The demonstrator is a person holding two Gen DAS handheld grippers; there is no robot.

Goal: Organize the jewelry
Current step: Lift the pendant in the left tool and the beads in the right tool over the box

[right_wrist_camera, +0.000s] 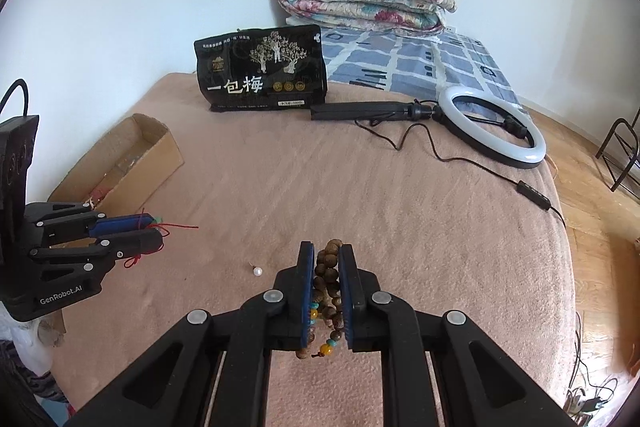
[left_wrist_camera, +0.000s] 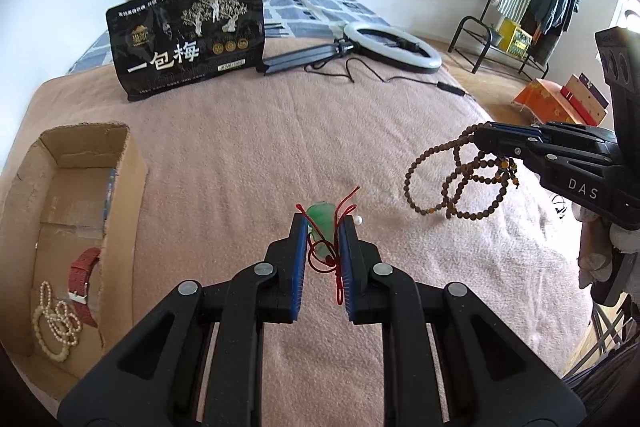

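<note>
Blanket point(right_wrist_camera: 360, 187) bare mid-bed — cardboard box point(left_wrist_camera: 124, 187) edges left.

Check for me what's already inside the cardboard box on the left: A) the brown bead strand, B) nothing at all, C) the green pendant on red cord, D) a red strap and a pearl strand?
D: in the left wrist view the cardboard box holds a red strap and a pearl strand, while the brown bead strand hangs from the right gripper and the green pendant sits in the left gripper.
</note>
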